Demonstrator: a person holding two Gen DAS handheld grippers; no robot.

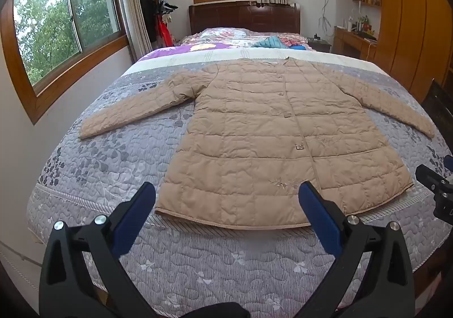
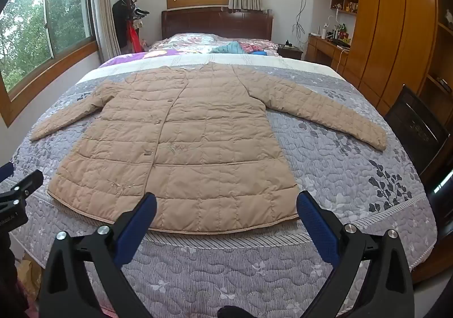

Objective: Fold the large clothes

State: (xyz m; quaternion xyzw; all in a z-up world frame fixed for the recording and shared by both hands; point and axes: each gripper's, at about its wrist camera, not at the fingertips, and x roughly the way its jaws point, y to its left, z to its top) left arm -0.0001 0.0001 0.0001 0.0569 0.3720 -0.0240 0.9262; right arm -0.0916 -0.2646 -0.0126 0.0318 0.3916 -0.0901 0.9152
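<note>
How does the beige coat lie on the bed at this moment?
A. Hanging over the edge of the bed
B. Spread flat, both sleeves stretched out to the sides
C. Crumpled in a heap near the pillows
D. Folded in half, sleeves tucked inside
B: the coat lies flat and front up on the bed, with one sleeve out to the left and the other sleeve out to the right.
</note>
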